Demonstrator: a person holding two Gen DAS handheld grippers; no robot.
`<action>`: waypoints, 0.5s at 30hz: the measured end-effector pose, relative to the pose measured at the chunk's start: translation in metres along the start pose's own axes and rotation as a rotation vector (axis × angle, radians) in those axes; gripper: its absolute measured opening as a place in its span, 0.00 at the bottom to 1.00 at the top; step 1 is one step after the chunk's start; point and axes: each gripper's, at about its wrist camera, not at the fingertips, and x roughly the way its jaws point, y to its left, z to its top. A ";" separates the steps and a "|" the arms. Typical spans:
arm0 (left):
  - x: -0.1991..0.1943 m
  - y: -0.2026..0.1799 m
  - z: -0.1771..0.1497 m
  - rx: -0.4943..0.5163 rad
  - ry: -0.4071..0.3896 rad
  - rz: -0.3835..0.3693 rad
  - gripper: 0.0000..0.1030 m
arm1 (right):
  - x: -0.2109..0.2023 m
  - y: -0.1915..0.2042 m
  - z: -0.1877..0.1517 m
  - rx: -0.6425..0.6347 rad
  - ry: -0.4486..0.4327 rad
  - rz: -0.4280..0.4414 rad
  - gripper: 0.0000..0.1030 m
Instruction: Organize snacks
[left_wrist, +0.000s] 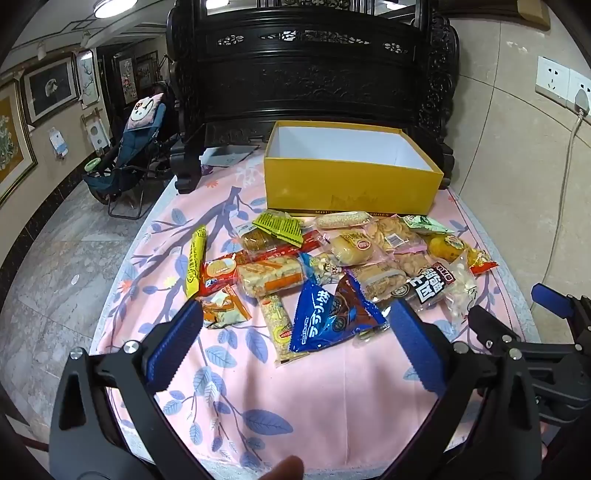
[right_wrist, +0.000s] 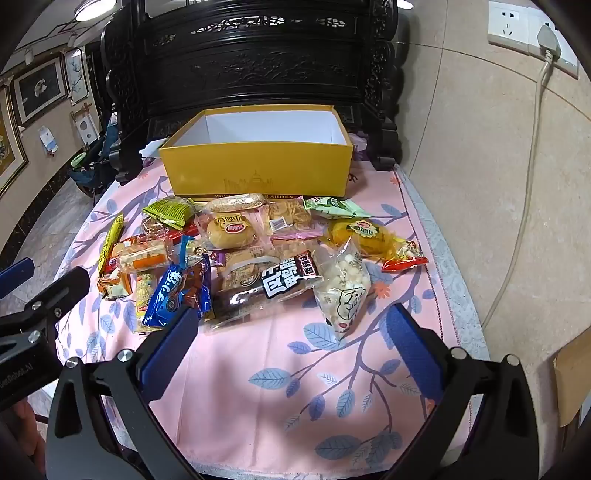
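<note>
Both grippers, left gripper (left_wrist: 295, 343) and right gripper (right_wrist: 291, 343), hover wide open and empty just near of the snack pile (right_wrist: 251, 251), with the yellow box (right_wrist: 258, 166) beyond.

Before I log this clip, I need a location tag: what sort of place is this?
Probably a home or a small gallery-like room: framed pictures along the wall, carved dark furniture, and a stroller on the marble floor.
</note>
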 end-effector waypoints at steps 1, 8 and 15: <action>0.000 0.000 0.000 -0.001 0.003 0.000 0.98 | 0.000 0.000 0.000 0.000 0.001 -0.001 0.99; -0.006 -0.001 -0.002 0.003 -0.019 0.009 0.98 | 0.000 0.001 0.000 -0.001 0.002 -0.001 0.99; 0.006 0.003 -0.007 -0.005 0.008 -0.003 0.98 | 0.000 0.001 0.001 -0.005 0.004 -0.002 0.99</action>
